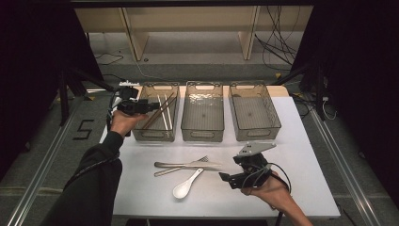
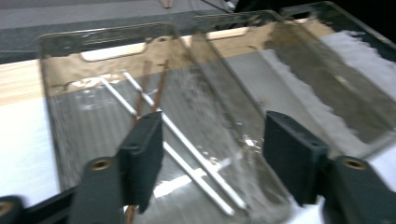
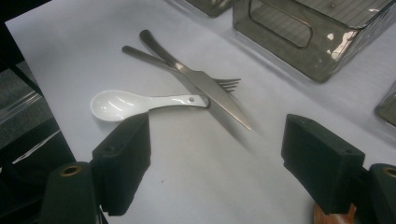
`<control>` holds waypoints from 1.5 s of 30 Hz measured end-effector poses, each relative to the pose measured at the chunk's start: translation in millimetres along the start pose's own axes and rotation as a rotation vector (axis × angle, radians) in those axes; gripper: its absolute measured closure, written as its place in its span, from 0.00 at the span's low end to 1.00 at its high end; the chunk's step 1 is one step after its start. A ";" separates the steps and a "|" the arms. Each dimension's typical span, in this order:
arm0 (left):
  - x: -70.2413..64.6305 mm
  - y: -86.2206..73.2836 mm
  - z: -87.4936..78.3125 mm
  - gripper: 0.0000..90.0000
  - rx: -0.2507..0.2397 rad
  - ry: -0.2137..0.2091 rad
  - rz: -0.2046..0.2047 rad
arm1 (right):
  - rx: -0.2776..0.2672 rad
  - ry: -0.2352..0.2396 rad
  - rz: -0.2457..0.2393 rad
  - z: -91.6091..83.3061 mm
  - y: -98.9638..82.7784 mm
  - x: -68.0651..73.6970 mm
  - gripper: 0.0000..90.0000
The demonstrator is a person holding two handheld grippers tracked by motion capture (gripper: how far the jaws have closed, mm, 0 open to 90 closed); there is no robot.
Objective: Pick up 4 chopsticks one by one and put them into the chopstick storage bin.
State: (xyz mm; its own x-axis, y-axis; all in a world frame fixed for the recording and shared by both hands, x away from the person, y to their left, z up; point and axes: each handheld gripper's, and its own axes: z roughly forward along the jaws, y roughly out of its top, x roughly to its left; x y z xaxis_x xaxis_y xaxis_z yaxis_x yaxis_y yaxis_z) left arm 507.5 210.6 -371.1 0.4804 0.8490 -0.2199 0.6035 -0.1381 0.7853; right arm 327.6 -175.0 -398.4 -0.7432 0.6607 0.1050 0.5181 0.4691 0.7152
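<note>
From the high view, three clear bins stood in a row at the far side of the white surface (image 1: 301, 141). The left hand-held gripper (image 1: 151, 106) hung over the left bin (image 1: 155, 134), which held two white chopsticks (image 1: 164, 111) and two brown chopsticks (image 1: 158, 114); how far its jaws were parted was hard to make out there. The middle bin (image 1: 203, 134) and the right bin (image 1: 256, 129) looked empty. Near the front lay a knife (image 1: 188, 165), a fork (image 1: 181, 167) crossing under it, and a white spoon (image 1: 187, 184). The right hand-held gripper (image 1: 226, 178) sat just right of them, its tips dark and indistinct.

In the left gripper view, the jaws stood spread and held nothing, above the left bin (image 2: 60, 46). The white chopsticks (image 2: 187, 149) ran between the jaws; the brown chopsticks (image 2: 149, 88) were partly hidden behind the left jaw. The picture was blurred.

In the right gripper view, the jaws were spread wide and empty over bare surface (image 3: 196, 177). Beyond them lay the spoon (image 3: 135, 103), the knife (image 3: 201, 81) and the fork (image 3: 224, 84), whose middle was covered by the knife. A bin (image 3: 303, 42) was cut off at the top edge.
</note>
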 end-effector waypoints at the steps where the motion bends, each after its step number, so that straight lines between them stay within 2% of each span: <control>1: -5.8 -2.0 -3.8 0.35 0.005 -0.021 0.010 | 0.000 0.000 0.001 -0.1 0.0 0.0 0.28; 3: -15.4 -5.9 -9.9 0.32 0.009 -0.048 0.039 | 0.000 -0.002 0.002 -0.6 -0.1 -0.3 0.28; 8: -35.2 -19.3 -24.5 0.25 -0.015 -0.106 0.084 | -0.003 -0.010 0.008 -1.9 -0.2 -2.0 0.28; 10: -39.2 -22.2 -26.5 0.24 0.000 -0.110 0.110 | -0.006 -0.015 0.014 -1.8 -0.1 -2.8 0.28; 13: -42.6 -29.2 -28.9 0.23 0.004 -0.128 0.126 | -0.004 -0.022 0.011 -2.4 -0.5 -3.7 0.28; 18: -45.6 -40.1 -28.6 0.22 0.035 -0.112 0.156 | -0.002 -0.036 0.024 -3.9 -1.0 -6.7 0.28; 23: -52.7 -53.6 -34.0 0.21 0.050 -0.122 0.181 | 0.007 -0.052 0.036 -5.2 -2.6 -10.9 0.28; 30: -62.2 -69.2 -44.7 0.20 0.026 -0.144 0.187 | 0.020 -0.076 0.061 -6.2 -4.8 -16.3 0.28; 34: -65.9 -76.7 -50.4 0.20 -0.008 -0.160 0.167 | 0.029 -0.082 0.073 -6.6 -6.8 -19.6 0.28; 36: -67.3 -80.1 -52.8 0.19 -0.022 -0.156 0.171 | 0.033 -0.087 0.078 -6.9 -8.3 -22.2 0.28; 41: -68.4 -88.1 -58.2 0.18 -0.058 -0.161 0.150 | 0.044 -0.097 0.098 -7.8 -11.7 -27.8 0.28; 45: -69.1 -94.9 -60.8 0.18 -0.058 -0.158 0.146 | 0.057 -0.103 0.111 -7.1 -13.8 -31.8 0.28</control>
State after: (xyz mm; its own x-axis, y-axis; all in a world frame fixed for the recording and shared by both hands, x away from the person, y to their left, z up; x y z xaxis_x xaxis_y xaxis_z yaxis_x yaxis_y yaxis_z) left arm 378.4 196.1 -395.3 0.6565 0.7311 -0.1856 0.4850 -0.2206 0.8462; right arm 341.1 -206.7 -406.7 -0.6341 0.7656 0.1083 0.6201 0.4198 0.6628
